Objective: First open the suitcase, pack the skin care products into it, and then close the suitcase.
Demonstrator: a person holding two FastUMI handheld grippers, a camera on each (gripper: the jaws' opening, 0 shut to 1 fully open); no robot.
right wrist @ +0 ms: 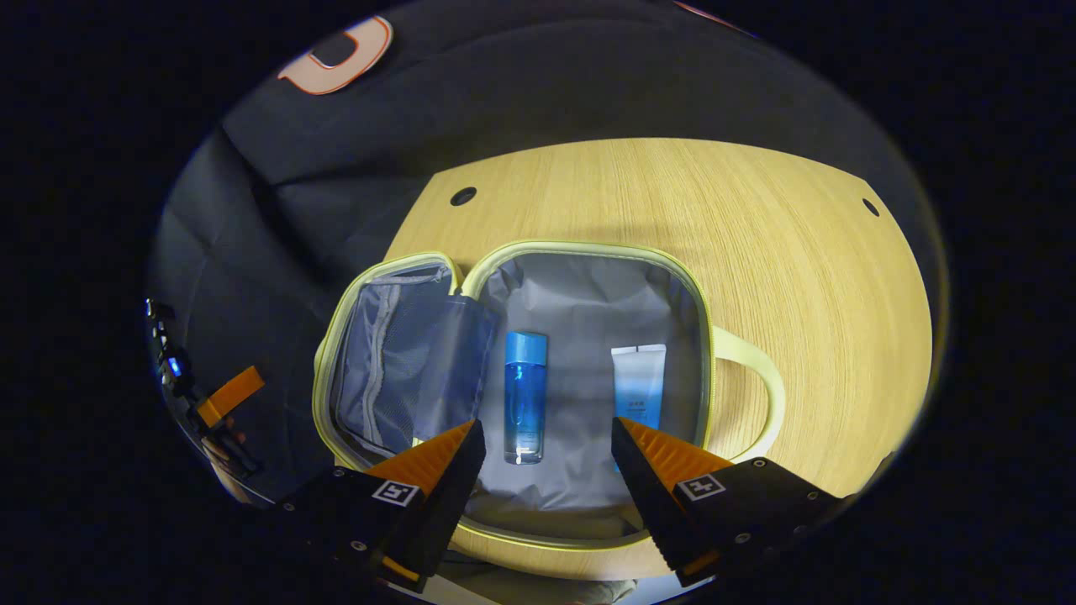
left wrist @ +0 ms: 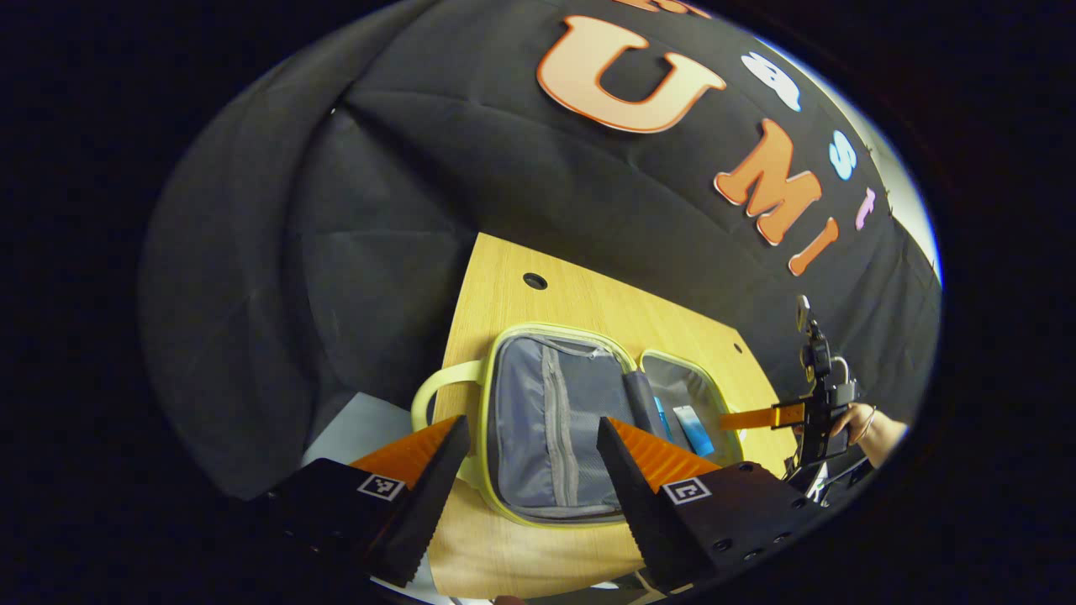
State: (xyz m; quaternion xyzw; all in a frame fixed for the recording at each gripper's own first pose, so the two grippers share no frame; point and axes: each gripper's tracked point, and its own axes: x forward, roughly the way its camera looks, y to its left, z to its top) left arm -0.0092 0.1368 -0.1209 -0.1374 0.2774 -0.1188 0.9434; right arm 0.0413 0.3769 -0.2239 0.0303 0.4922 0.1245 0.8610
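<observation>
So the suitcase (right wrist: 580, 286) is lying wide open on the wooden table (right wrist: 756, 252), pale yellow-green trim, grey lining. In the right gripper view you look nearly straight down into the bigger half: a blue bottle (right wrist: 524, 395) and a white-to-blue tube (right wrist: 638, 382) lie side by side on the lining, apart from each other, caps pointing away from the camera. The lid half (right wrist: 395, 353) with its mesh zip pocket flops off to the left, and a loop handle (right wrist: 761, 378) sticks out on the right.

The left gripper view comes at it from the lid side, so that zip pocket (left wrist: 555, 420) is front and centre and the bottle and tube are just slivers of blue beyond it.

Right gripper (right wrist: 546, 458) hangs above the case, fingers spread, nothing in them. Left gripper (left wrist: 534, 454) is the same, spread and empty.
</observation>
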